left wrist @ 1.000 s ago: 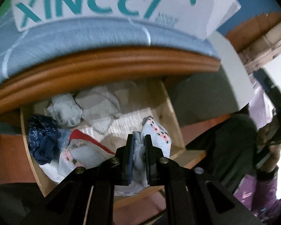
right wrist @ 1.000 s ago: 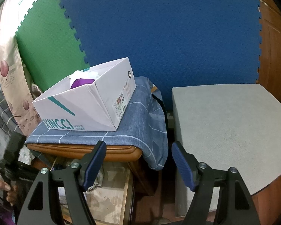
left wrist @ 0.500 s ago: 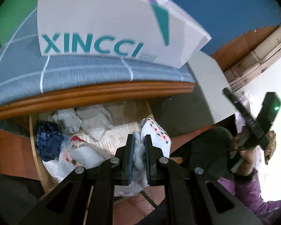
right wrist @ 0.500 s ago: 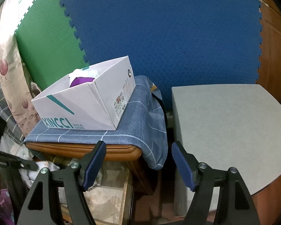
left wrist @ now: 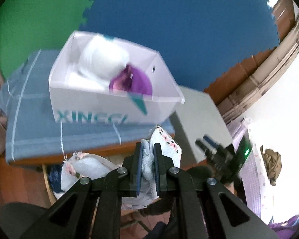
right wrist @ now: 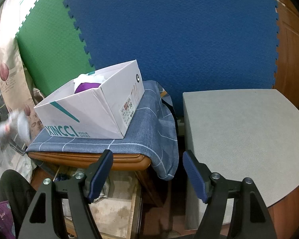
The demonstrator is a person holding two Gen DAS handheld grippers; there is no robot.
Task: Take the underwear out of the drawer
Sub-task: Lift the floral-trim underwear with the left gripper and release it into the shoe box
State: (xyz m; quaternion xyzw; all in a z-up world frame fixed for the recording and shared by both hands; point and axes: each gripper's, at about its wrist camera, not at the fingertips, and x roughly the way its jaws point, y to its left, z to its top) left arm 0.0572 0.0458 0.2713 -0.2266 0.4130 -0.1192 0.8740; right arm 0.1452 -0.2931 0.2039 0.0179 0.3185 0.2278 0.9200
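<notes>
On my left wrist camera, the left gripper (left wrist: pixel 148 159) was clenched on a piece of white underwear (left wrist: pixel 165 145) with a small flowered trim, the cloth bunched between the blue pads and spilling out on both sides, held up at about the level of the wooden cabinet top's edge. That view looked down into the open white shoebox (left wrist: pixel 101 107) marked XINCCI, where I could see a white bundle and a purple garment (left wrist: pixel 135 81) lying inside; it also caught the other gripper, blurred, off to the right. Below the pinched cloth I made out only a sliver of the drawer (left wrist: pixel 47 181) with something dark blue in it. The right wrist camera gave me what the left could not: the right gripper (right wrist: pixel 147 176) stood released, nothing between its fingers, over the drawer's pale wooden floor (right wrist: pixel 113 209) and beside the grey-topped table (right wrist: pixel 245 131). From there the shoebox sat on a blue checked cloth (right wrist: pixel 149 131), and the lifted underwear showed only as a pale blur at the far left edge.
</notes>
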